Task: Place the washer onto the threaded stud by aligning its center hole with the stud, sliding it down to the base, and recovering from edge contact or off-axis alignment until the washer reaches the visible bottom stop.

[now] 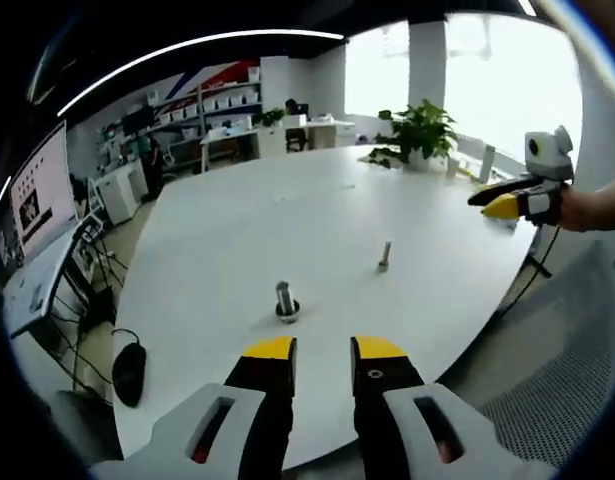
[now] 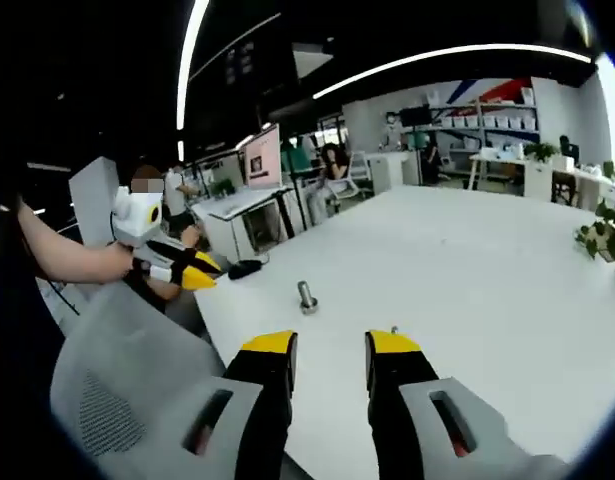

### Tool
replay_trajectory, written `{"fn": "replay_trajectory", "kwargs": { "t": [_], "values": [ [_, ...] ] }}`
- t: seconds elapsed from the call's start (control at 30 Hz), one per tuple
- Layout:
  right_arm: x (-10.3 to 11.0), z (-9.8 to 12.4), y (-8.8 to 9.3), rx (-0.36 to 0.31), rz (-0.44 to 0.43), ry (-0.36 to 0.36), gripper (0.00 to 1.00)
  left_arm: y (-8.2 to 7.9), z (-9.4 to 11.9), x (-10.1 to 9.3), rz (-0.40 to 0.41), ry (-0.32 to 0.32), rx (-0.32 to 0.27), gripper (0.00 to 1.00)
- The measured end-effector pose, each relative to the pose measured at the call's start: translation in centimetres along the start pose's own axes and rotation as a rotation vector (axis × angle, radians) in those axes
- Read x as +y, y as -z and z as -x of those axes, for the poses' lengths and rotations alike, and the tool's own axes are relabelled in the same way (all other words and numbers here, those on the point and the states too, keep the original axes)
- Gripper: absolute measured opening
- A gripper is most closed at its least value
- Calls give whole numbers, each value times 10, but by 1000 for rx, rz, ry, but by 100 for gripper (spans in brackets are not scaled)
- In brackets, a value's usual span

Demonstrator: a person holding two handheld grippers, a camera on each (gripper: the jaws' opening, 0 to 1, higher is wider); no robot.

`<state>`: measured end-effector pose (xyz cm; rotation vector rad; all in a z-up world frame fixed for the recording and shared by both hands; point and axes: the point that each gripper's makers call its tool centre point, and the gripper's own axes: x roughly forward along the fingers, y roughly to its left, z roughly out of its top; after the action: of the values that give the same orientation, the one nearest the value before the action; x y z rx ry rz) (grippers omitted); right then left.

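Two studs (image 1: pixel 287 299) (image 1: pixel 384 256) on table (image 1: pixel 287 215)

On the table (image 1: pixel 237 230), the stud with its washer (image 1: pixel 287 301) is set near the front edge; a bolt (image 1: pixel 384 256) stands apart, farther back and rightward.

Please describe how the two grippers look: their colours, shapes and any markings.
Both look alike. The left gripper and the right gripper each have two black jaws with yellow tips, rising from light grey housings with slot-shaped openings showing orange-red inside. The left one has a small round mark on one jaw.
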<state>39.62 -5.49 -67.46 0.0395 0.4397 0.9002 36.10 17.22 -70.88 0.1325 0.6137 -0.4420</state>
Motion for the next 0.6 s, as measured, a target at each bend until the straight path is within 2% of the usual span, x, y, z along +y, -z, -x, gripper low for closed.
{"fn": "replay_trajectory", "kwargs": {
  "t": [0.13, 0.17, 0.23, 0.27, 0.3, 0.4, 0.53, 0.6],
  "values": [
    [10, 11, -13, -86, -14, 13, 30, -5, 1, -3, 1, 10, -20, 20],
    [15, 14, -19, -127, 12, 6, 30, -7, 1, -4, 2, 15, -28, 20],
    [11, 19, -17, -91, 101, 50, 31, -9, 2, -6, 11, 27, -46, 21],
    [13, 20, -16, -72, 100, 48, 31, -10, 2, -7, 14, 33, -49, 22],
    [16, 22, -18, -66, 62, 41, 31, -13, 2, -8, 7, 37, -59, 22],
    [20, 30, -23, -110, -15, 57, 31, -15, 2, -9, 7, 39, -70, 23],
    [25, 32, -11, -83, -21, 72, 33, -15, 4, -7, -4, 29, -79, 22],
    [26, 31, -4, -58, 10, 82, 33, -19, 7, -6, -6, 22, -97, 22]
  ]
}}
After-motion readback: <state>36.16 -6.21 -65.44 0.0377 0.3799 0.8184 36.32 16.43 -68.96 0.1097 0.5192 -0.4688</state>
